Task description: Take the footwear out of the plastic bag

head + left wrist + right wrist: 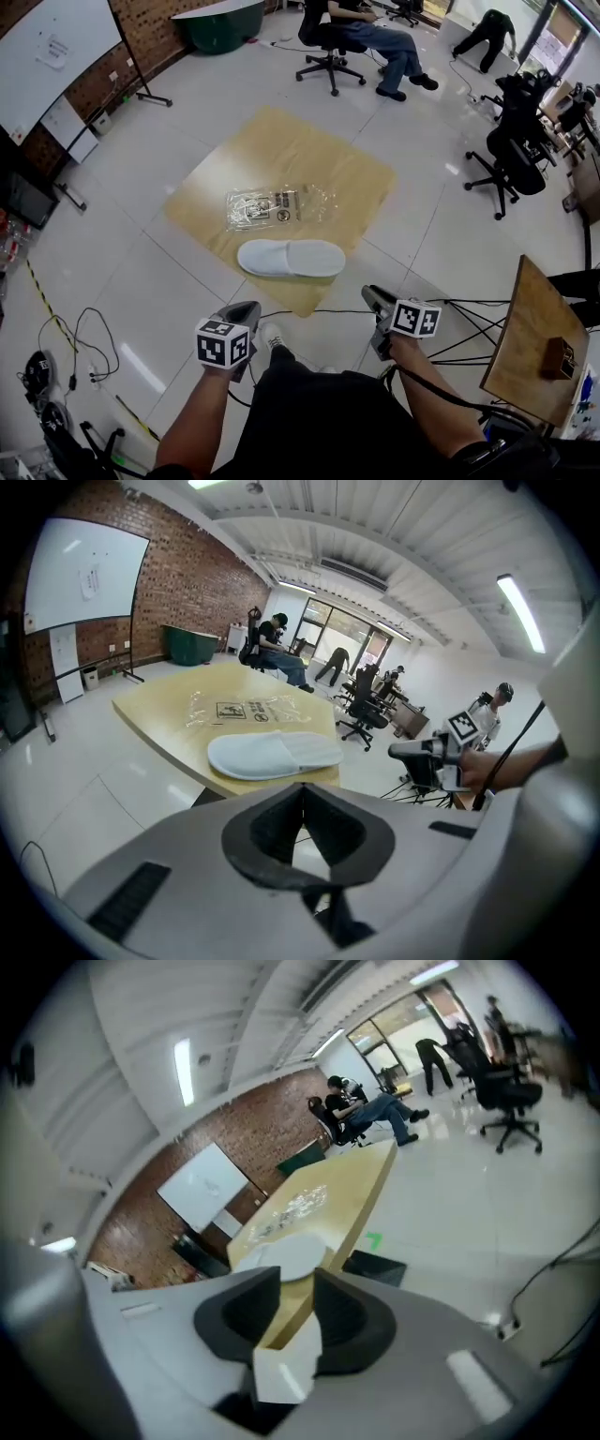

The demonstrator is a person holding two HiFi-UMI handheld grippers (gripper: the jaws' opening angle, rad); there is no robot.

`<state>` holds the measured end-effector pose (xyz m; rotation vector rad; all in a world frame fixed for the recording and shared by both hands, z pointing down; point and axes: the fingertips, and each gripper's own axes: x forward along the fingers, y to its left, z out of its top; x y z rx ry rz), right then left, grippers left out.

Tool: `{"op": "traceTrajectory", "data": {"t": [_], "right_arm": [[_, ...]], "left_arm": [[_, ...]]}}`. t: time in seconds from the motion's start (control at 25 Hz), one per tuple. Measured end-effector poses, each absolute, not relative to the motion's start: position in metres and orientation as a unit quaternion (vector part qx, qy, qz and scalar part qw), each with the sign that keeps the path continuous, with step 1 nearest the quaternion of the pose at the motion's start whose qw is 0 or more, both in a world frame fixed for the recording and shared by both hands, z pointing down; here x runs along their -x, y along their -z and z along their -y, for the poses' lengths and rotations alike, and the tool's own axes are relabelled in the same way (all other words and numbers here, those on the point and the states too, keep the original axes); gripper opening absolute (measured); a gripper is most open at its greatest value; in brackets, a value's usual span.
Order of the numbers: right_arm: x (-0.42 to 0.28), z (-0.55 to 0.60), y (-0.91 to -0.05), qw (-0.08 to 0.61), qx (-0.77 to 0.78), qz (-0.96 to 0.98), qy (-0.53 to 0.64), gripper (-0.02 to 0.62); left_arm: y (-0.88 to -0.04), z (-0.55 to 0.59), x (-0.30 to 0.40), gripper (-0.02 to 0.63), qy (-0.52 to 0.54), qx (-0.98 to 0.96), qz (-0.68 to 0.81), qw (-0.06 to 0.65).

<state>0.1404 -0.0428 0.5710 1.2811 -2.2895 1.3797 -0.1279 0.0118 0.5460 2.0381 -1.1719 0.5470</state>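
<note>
While the white slipper (291, 257) is lying outside the clear plastic bag (279, 205), just beside it on the tan board (291, 150), you are holding your left gripper (246, 311) pressed together and empty, your right gripper (375, 296) spread with nothing between its jaws, both hovering near the board's closest corner.

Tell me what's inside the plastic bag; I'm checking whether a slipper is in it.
The clear plastic bag lies flat; through it show only print and creases, no slipper shape. The white slipper lies outside, beside it. The bag's crumpled left end is unclear.
</note>
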Motion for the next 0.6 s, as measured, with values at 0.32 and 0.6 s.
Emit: {"op": "traceTrajectory", "data": {"t": [0.32,0.6], "right_arm": [[-0.141,-0.083,-0.551,0.073,-0.302,0.827,-0.468,0.0],[-0.126,-0.144,-0.507,0.03,-0.259,0.847,-0.463,0.002]], "left_arm": [[-0.508,-0.116,0.057,0.008,-0.233,-0.804,0.446,0.316],[-0.493,-0.173,0.029,0.008,-0.214,-0.809,0.434,0.334]]}}
